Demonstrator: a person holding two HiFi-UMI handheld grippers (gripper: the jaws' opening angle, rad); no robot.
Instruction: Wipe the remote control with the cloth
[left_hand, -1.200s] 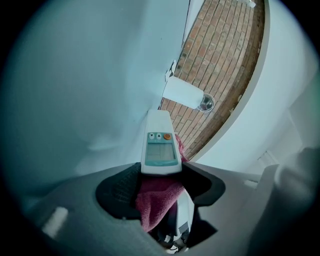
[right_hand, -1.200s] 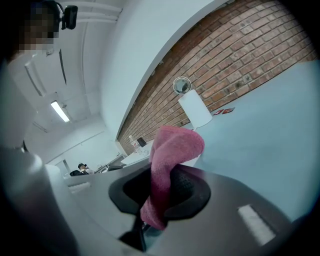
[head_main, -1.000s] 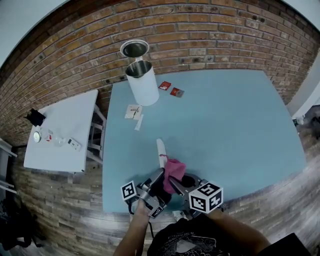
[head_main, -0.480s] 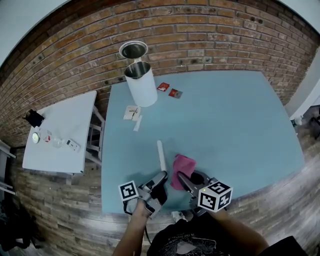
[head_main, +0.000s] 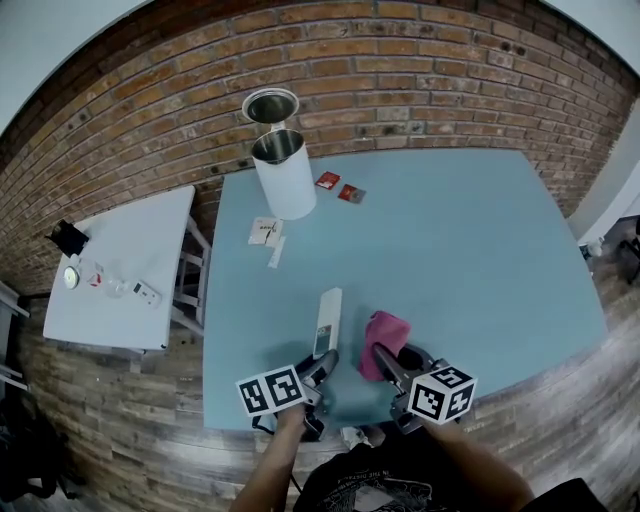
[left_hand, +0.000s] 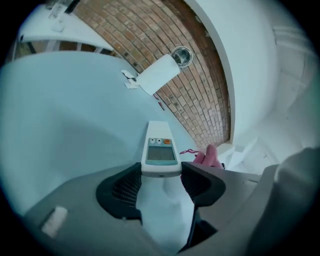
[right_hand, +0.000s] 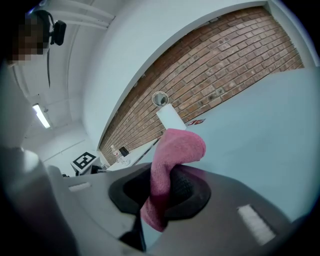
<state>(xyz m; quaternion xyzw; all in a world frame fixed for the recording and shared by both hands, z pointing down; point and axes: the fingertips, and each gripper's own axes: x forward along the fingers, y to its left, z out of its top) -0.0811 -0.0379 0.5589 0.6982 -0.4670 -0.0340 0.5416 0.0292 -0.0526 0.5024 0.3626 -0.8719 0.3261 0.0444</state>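
Where the side table ends at far left, the blue worktop begins. Left gripper: fingers clamped on the near end of the remote, which lies face up over the worktop's near part and points toward the white canister. Just to its right, and apart from it, the pink cloth stands folded, pinched between the fingers of the right gripper.
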